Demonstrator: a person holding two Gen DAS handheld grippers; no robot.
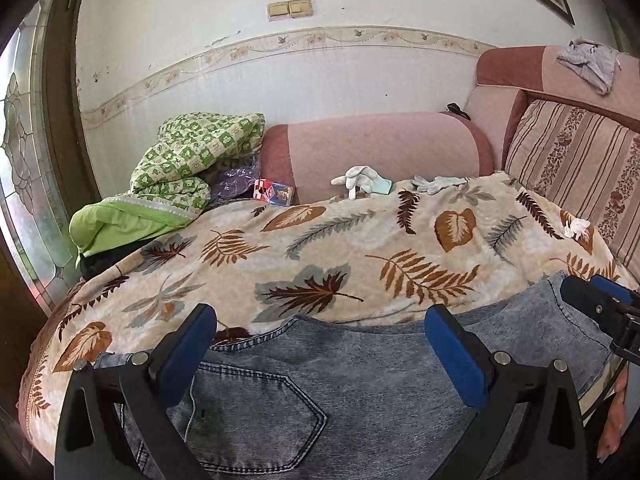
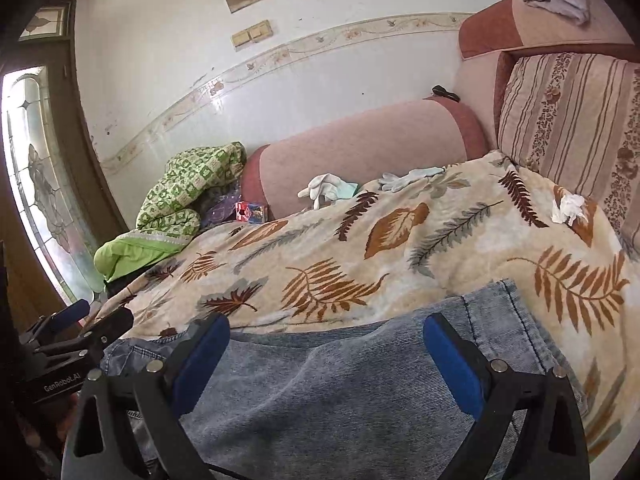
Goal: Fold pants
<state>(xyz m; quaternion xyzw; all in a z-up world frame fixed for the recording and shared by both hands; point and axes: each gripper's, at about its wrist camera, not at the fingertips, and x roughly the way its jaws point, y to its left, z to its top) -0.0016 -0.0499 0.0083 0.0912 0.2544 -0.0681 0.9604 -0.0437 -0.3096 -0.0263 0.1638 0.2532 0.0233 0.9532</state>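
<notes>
left wrist view showed a pink sofa (image 1: 384,148) against a white wall (image 1: 280,76) with a floral border, its seat draped in a leaf-print blanket (image 1: 360,248). the pants (image 1: 360,380), grey-blue denim, lay flat on the blanket's near edge, back pocket up. the left tool (image 1: 320,344) stood wide open over them, gripping nothing. the right tool (image 2: 326,354) was likewise spread open above the leg end. a green quilt (image 1: 188,168), pale gloves (image 1: 362,180) and a striped cushion (image 1: 576,168) sat behind; a stained-glass door (image 1: 24,184) at left.
</notes>
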